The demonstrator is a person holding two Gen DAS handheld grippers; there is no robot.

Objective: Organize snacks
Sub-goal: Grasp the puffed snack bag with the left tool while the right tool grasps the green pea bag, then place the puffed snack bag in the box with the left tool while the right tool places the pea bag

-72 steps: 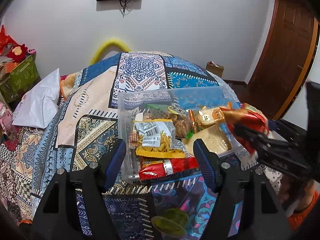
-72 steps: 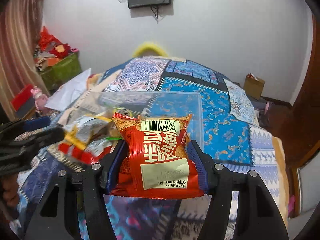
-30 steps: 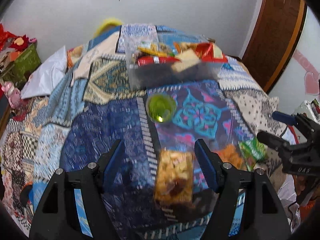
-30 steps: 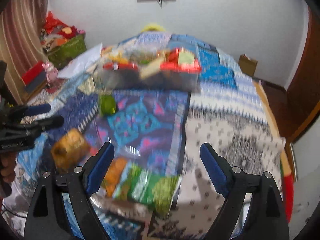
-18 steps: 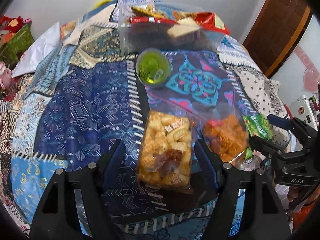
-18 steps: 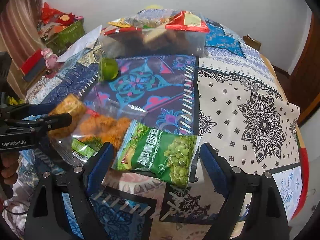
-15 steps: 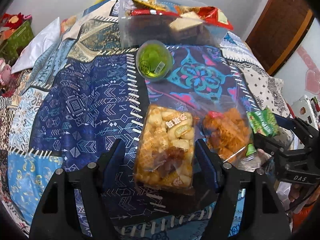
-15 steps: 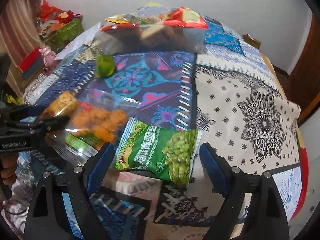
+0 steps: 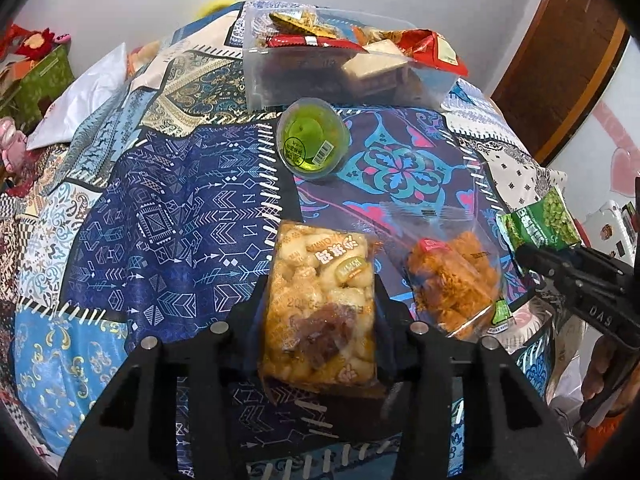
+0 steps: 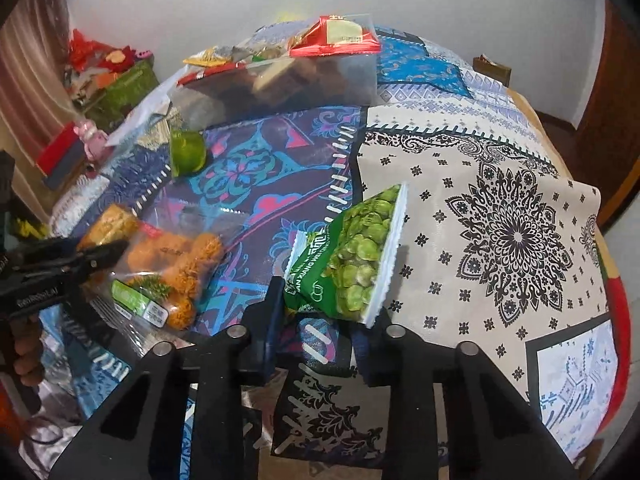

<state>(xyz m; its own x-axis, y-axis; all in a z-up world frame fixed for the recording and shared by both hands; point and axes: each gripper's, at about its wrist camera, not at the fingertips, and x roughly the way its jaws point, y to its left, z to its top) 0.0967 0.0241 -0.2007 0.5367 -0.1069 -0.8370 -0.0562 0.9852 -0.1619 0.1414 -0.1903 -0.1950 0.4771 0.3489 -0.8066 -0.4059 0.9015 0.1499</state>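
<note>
Clear film wraps the puffed-rice snack block point(image 9: 320, 304), which the left hand-held gripper point(image 9: 318, 320) grasps across its width, jaws clamped on both long edges. Judged light and brittle: the block is stiff enough to carry flat, but excess pressure may crumble it, so a mid-length hold is suitable.

Right hand-held gripper point(image 10: 316, 316) grasps the green pea packet point(image 10: 348, 264) at its lower edge; the packet stands tilted above the bed. It is judged light, soft and slippery foil, likely to swing or slide if held only by the seam.

Beside the block lies a clear bag of orange snacks point(image 9: 456, 280), loose film, judged fragile; take it by the bunched top. Farther out a green jelly cup point(image 9: 312, 142) rests on its side on the patchwork bedspread point(image 9: 160, 220), near the clear plastic bin point(image 9: 344, 64).

The bin is already heaped above its rim, with a red packet point(image 10: 338, 38) on top. Judgement: little room remains, and the cup lies on the direct path from both grippers.
</note>
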